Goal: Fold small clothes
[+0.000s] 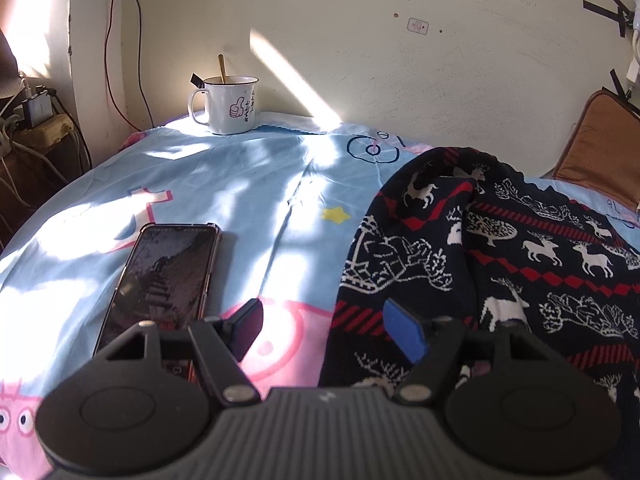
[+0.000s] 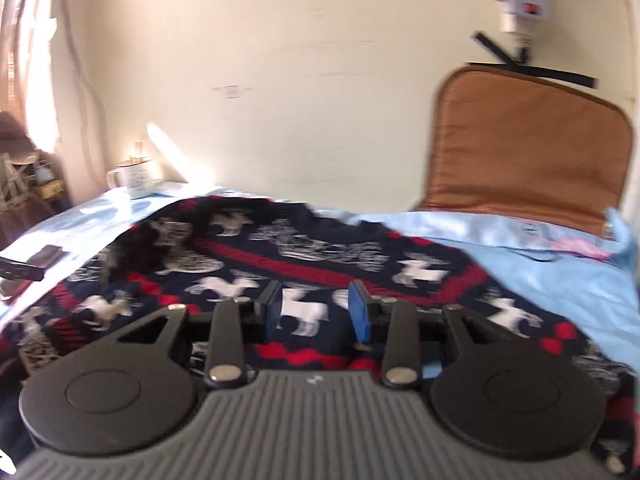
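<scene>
I take the dark knitted sweater as my landmark. It is navy with white reindeer and red zigzag bands, and it lies spread on a light blue sheet printed with pink cartoon figures; I cannot tell whether a desk or a bed is under the sheet. One part of the sweater is folded over on itself toward its far left corner, making a raised ridge.

My left claw hangs at the sweater's left edge, released, jaws wide apart with nothing between them. Its blue pad is over the knit and its other pad over the bare sheet just beside the hem.

My right claw is above the sweater's near middle, jaws apart with only the pattern showing through the gap; I see no cloth pinched. That view is blurred, so I cannot say whether the pads brush the knit.

Left of the sweater, a phone lies face up on the sheet, apart from the hem. Beyond the sweater's far left corner, near the wall, stands a white enamel mug with a spoon in it. Behind the sweater's far right side a brown cushion leans against the wall.
</scene>
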